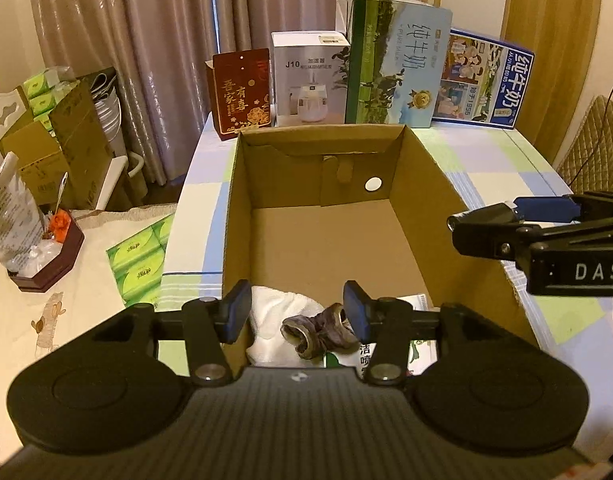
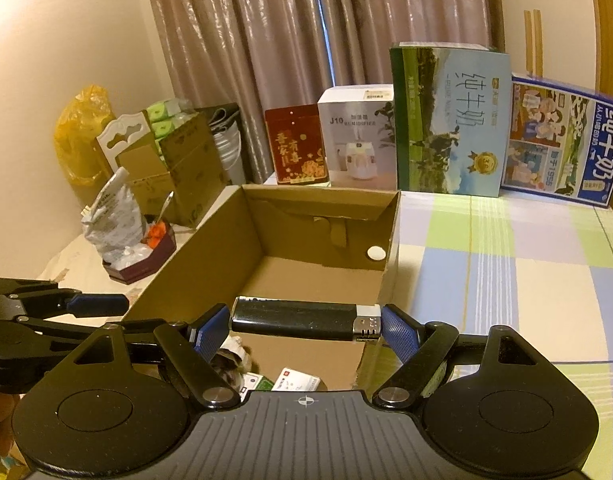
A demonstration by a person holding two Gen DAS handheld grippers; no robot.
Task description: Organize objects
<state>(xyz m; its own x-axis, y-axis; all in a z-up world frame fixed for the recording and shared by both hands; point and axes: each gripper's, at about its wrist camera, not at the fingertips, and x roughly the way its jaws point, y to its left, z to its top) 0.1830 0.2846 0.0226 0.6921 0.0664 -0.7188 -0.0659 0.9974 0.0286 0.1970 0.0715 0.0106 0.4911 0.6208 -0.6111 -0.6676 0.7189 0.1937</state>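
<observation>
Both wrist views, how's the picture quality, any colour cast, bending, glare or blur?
Left wrist view: warm dim yellowish cast; fisheye bows the cardboard box walls and darkens the corners; curtains show shiny streaks. Right wrist view: same warm cast; lighter sharp between the right gripper fingers, metal cap glinting; milk cartons lean with distortion.
</observation>
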